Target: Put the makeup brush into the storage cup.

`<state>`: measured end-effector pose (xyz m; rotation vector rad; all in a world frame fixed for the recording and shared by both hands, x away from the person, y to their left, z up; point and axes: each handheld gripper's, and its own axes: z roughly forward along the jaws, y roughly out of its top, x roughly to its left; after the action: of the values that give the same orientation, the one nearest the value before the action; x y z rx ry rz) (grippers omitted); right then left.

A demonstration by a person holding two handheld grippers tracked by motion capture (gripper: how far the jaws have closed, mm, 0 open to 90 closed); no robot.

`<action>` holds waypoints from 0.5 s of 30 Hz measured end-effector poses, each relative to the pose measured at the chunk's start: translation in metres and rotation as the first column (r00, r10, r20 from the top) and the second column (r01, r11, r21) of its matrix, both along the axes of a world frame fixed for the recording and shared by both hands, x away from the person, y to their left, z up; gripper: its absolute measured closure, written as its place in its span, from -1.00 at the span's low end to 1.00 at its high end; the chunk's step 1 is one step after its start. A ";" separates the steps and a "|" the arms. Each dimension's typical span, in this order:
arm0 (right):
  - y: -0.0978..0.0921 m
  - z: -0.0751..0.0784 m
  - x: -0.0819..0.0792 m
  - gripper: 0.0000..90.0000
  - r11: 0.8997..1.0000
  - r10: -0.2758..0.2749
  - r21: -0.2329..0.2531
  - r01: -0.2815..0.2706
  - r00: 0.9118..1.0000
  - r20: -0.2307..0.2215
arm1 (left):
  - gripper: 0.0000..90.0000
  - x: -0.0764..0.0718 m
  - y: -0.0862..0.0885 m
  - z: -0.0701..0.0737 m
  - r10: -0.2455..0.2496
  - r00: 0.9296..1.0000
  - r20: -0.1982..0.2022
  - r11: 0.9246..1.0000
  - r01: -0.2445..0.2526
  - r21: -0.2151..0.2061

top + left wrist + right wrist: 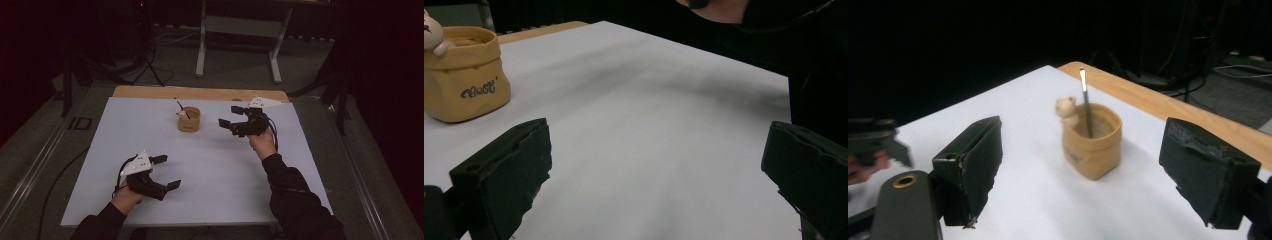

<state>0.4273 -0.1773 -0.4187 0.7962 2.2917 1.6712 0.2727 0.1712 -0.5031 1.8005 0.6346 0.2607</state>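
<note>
A small tan pouch-like pot (189, 120) stands upright on the white table sheet (210, 160), toward the back middle. A dark thin stick (1085, 102) leans inside it, and a little pale animal figure (1066, 109) peeks over its rim. The pot (465, 75) carries dark lettering on its side. My right gripper (231, 115) hovers open just right of the pot (1093, 145), its jaws pointing at it from a short distance. My left gripper (167, 172) rests open near the front left of the sheet, with nothing between its jaws.
A wooden table edge (200, 93) shows behind the white sheet. Beyond it stand a grey table frame (237, 35) and cables on a dark floor. A metal rail (35, 165) runs along the left side.
</note>
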 end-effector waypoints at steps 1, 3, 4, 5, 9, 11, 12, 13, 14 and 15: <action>-0.003 0.000 -0.002 -0.62 1.000 0.005 0.006 -0.005 1.000 -0.002 | -1.00 0.000 0.000 0.000 0.002 1.000 0.000 1.000 -0.002 -0.004; -0.007 -0.001 -0.006 -0.66 1.000 0.019 0.020 -0.019 1.000 -0.008 | -1.00 0.000 0.002 0.002 0.004 1.000 0.000 1.000 -0.004 -0.004; -0.009 -0.001 -0.009 -0.69 1.000 0.016 0.027 -0.016 1.000 -0.005 | -1.00 0.000 0.002 0.002 0.004 1.000 0.000 1.000 -0.004 -0.005; -0.012 -0.002 -0.011 -0.71 0.999 0.021 0.037 -0.021 1.000 -0.006 | -1.00 0.001 0.003 0.003 0.000 1.000 0.001 1.000 0.000 -0.004; -0.019 -0.002 -0.023 -0.73 0.999 -0.003 0.054 0.002 1.000 0.000 | -1.00 0.001 0.005 0.005 0.002 1.000 0.001 1.000 -0.002 -0.004; -0.024 -0.003 -0.029 -0.70 0.998 -0.005 0.067 0.005 1.000 -0.003 | -1.00 0.001 0.006 0.006 -0.001 1.000 0.001 1.000 0.001 0.006; -0.027 -0.004 -0.032 -0.68 0.998 0.003 0.069 -0.003 1.000 0.003 | -1.00 0.002 0.006 0.006 -0.006 1.000 -0.004 1.000 0.006 0.003; -0.028 -0.005 -0.034 -0.68 0.997 0.041 0.062 -0.041 0.999 0.008 | -1.00 0.002 0.006 0.006 -0.011 1.000 -0.008 1.000 0.011 0.003; -0.029 -0.006 -0.036 -0.66 0.996 0.073 0.044 -0.074 0.997 0.026 | -1.00 0.001 0.007 0.007 -0.011 1.000 -0.009 1.000 0.011 0.008; -0.031 -0.008 -0.040 -0.66 0.996 0.083 0.018 -0.085 0.995 0.056 | -1.00 0.002 0.007 0.007 -0.015 1.000 -0.012 1.000 0.015 0.006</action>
<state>0.3876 -0.2080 -0.4272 0.6572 2.3042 1.7315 0.2742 0.1783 -0.4963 1.8134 0.6296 0.2423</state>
